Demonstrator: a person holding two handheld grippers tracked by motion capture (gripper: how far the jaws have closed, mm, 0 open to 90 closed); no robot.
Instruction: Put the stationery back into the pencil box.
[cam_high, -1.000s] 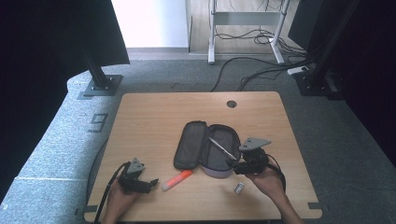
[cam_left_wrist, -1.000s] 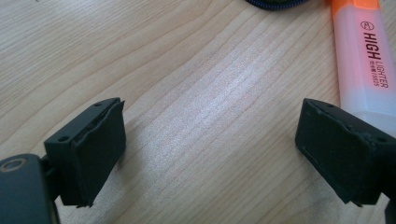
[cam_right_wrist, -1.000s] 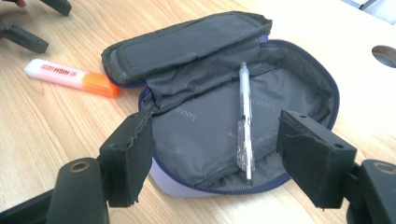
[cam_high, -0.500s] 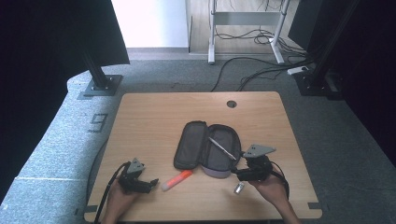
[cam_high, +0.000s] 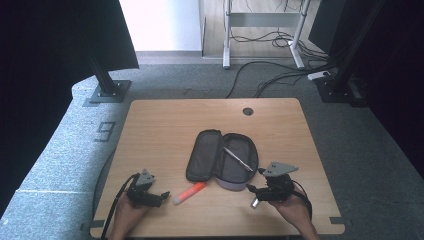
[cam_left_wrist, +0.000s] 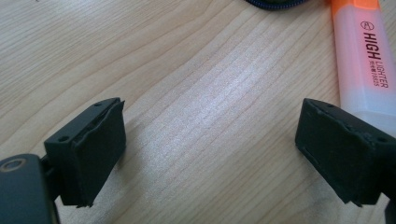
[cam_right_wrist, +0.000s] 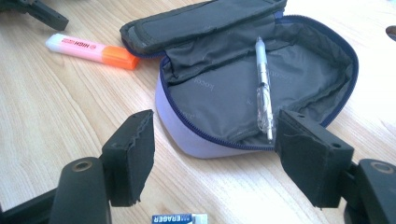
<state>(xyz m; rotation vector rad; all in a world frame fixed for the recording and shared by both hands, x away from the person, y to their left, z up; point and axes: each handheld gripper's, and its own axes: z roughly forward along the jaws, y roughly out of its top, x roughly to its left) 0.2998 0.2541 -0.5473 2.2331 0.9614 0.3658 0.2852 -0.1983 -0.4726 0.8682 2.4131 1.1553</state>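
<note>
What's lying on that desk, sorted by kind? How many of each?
Pencil case, lying open: 1
Pen, inside the case: 1
Orange highlighter: 1
Eraser: 1
Hand-held grippers, left gripper and right gripper: 2
Total: 6

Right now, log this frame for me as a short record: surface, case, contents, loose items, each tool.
surface: wooden table
case: pencil case unzipped, lying open
contents: pen inside the case
loose items: orange highlighter left of the case; eraser near the table's front edge
left tool: open, nothing between jaws, beside the highlighter
right tool: open, above the eraser, facing the case
</note>
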